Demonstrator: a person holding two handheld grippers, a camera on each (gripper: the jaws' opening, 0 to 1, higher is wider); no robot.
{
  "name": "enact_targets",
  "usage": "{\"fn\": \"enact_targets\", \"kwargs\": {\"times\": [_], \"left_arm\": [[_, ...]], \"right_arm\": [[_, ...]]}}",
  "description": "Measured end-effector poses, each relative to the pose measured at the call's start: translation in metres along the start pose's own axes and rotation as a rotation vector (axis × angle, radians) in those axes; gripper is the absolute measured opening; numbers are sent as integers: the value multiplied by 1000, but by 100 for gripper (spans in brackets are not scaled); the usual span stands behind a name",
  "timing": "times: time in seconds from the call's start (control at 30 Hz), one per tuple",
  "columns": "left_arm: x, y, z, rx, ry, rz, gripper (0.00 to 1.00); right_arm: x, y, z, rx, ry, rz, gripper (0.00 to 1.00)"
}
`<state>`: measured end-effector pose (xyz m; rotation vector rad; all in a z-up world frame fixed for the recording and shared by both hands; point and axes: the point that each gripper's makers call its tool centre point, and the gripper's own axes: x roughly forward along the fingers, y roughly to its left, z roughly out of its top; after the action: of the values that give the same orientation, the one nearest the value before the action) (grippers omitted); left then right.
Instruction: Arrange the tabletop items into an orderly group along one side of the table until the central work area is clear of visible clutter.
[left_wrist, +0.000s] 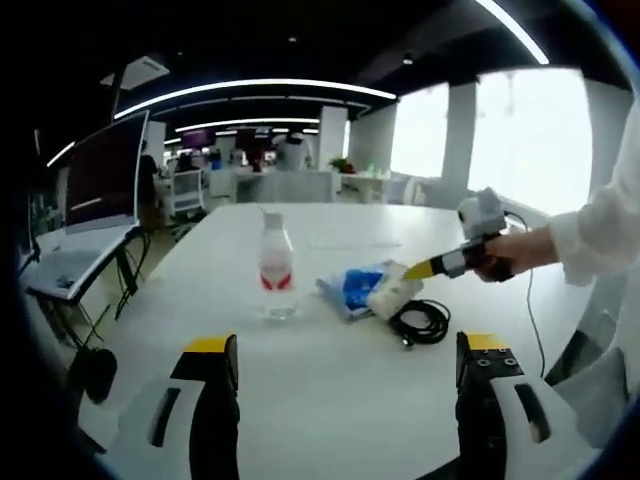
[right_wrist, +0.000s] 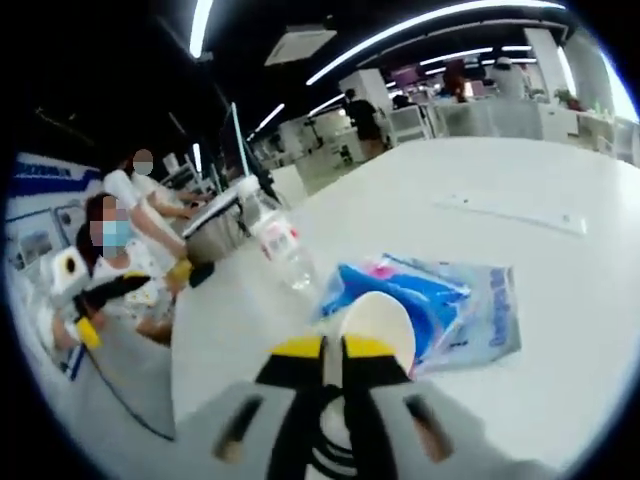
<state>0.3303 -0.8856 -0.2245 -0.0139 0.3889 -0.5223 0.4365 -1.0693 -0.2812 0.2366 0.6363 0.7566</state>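
Right claw (right_wrist: 333, 347) clamped on white pad (right_wrist: 380, 325) atop blue pack (right_wrist: 455, 300), cable (left_wrist: 422, 322) just beside, bottle (left_wrist: 276, 268) upright near its left; left claw (left_wrist: 345, 358) apart, empty, nearer bottle; open worktop (left_wrist: 330, 400) all round, far edge free

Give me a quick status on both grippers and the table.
Left gripper open, hovering. Right gripper shut on white charger. Water bottle, blue packet, black cable mid-table.

No label or sign can be read.
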Motion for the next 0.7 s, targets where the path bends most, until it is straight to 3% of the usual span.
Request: {"fn": "enact_targets", "kwargs": {"times": [0.2, 0.7], "left_arm": [[0, -1, -3, -19, 2, -2, 87], [-5, -3, -11, -49, 16, -5, 86]], "right_arm": [[1, 14, 2, -16, 19, 55, 0], [7, 41, 24, -71, 19, 116, 0]]}}
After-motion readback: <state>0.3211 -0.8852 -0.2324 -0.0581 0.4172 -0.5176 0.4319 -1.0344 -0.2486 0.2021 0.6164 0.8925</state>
